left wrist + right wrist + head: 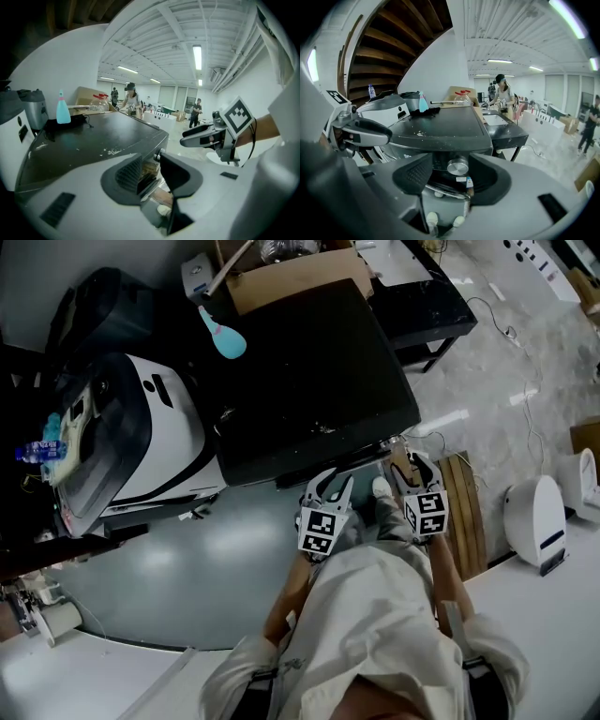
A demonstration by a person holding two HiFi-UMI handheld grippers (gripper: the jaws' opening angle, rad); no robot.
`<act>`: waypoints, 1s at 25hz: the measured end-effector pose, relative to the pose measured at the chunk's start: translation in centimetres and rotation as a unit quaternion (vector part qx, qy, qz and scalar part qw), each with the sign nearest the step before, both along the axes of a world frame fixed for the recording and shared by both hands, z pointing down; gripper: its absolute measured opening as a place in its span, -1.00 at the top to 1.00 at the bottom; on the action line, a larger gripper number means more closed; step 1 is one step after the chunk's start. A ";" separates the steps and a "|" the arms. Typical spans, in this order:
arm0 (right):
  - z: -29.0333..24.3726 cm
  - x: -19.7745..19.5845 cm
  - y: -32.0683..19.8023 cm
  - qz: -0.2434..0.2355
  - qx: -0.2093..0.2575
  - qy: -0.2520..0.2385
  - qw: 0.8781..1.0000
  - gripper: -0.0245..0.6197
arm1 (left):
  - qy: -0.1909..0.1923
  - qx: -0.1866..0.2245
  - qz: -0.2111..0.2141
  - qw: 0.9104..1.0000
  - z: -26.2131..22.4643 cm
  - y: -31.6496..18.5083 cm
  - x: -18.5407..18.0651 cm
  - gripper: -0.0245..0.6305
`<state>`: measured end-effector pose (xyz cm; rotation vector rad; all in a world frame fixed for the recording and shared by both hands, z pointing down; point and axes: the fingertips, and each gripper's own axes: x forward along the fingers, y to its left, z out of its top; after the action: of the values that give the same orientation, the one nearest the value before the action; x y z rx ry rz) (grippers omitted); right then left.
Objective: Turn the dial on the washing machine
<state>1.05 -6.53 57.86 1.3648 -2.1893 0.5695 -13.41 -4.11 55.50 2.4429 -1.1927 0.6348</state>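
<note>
Grey, glossy floor (178, 568) spreads under everything, and on it stands the washing machine (309, 381), a boxy unit whose matte black lid has rounded corners and a scatter of pale flecks. To its left sits a white appliance (173, 432) with a curved shell and a smoky dark lid. Behind the machine is a brown cardboard box (291, 277), and to its right a slatted wooden stand (466, 512) rests on the floor. The person's loose cream garment (375, 615) fills the lower middle of the head view, with both forearms reaching forward towards the machine's front edge. The left gripper (333, 486) is of smooth white plastic with dark ribbed pads and carries a cube of square markers. It tilts downward beside the machine's near corner, its jaws parted by a narrow gap with nothing clasped in them. The right gripper (451, 161), of the same build, points downward at the machine's front face, just beside the left one. Its jaws stand apart and grip nothing. A teal plastic spray bottle (222, 334) with a tapering neck lies on the lid's far left corner. The dial (458, 166), a small round knob with a brushed silver face, sits on the dark front panel just under the lid's edge. In the right gripper view it shows in the gap between that gripper's jaws, with neither pad pressing on it.
</note>
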 end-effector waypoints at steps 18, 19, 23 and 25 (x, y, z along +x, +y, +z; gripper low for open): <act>4.4 -0.1 -1.0 0.003 -0.016 0.005 1.000 0.13 | -0.010 -0.029 0.022 0.999 3.9 0.4 1.8 0.54; 4.8 -0.2 -1.2 0.000 -0.018 0.006 1.000 0.13 | -0.011 -0.031 0.021 0.999 4.1 0.3 1.8 0.54; 6.1 -0.3 -1.8 -0.009 -0.027 0.013 1.000 0.10 | -0.012 -0.042 0.015 0.999 5.0 0.1 2.3 0.54; 6.8 -0.3 -2.1 -0.013 -0.031 0.016 0.999 0.09 | -0.013 -0.047 0.012 0.999 5.5 0.1 2.6 0.54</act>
<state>0.71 -8.59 64.64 1.3030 -2.1430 0.5959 -10.83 -4.02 60.99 2.3820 -1.1179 0.7150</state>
